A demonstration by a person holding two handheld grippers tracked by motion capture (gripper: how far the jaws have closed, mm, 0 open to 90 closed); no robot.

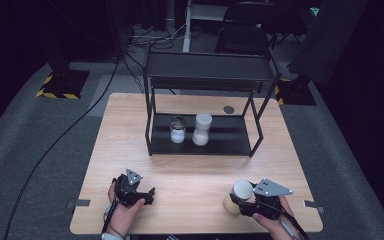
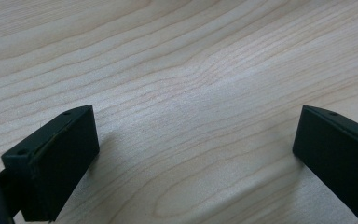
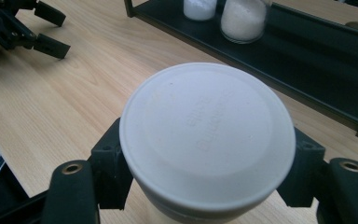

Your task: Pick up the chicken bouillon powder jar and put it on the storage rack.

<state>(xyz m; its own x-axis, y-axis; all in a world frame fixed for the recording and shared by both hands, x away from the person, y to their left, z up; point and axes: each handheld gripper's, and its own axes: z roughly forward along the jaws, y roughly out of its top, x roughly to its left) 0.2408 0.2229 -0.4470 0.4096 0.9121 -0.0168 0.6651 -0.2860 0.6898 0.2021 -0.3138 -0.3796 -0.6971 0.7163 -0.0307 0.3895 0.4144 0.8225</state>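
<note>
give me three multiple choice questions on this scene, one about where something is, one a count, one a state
1. Where does the white-lidded jar stand?
A. on the rack's top shelf
B. on the table near the front edge, at the right gripper
C. on the floor

2. How many jars stand on the lower shelf of the black rack?
A. two
B. four
C. none

3. How do the jaws of the left gripper stand?
A. shut on a jar
B. shut on a cloth
C. open, with bare wood between them

Answers:
1 B: the high view shows it by the right hand at the front edge.
2 A: a small jar and a taller jar stand side by side.
3 C: the left gripper view shows the jaws wide apart.
</note>
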